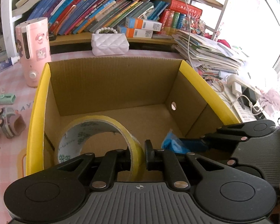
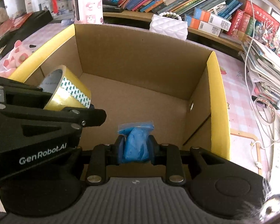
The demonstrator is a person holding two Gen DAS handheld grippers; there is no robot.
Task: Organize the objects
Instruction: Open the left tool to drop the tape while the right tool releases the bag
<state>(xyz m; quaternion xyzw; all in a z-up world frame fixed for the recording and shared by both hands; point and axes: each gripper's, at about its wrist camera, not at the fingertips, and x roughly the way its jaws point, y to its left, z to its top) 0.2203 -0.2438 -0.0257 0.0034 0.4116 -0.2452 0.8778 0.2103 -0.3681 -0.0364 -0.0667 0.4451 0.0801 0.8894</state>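
An open cardboard box [image 1: 110,85] with yellow side rims stands on the pink desk; it also shows in the right wrist view [image 2: 132,59]. My left gripper [image 1: 138,155] is shut on the wall of a yellow tape roll [image 1: 95,128] and holds it over the box's near left part. The roll shows in the right wrist view [image 2: 69,91] too. My right gripper [image 2: 136,146] is shut on a small bag of blue material [image 2: 135,141], held over the box's near middle. That bag shows in the left wrist view [image 1: 172,142].
A pink dispenser [image 1: 34,50], toy car [image 1: 9,124] and mint trinket [image 1: 5,99] lie left of the box. A white quilted purse [image 1: 110,43] sits behind it. A paper stack [image 1: 209,54], chargers and cables [image 1: 246,95] are to the right. A pink plush [image 2: 16,56] is at left.
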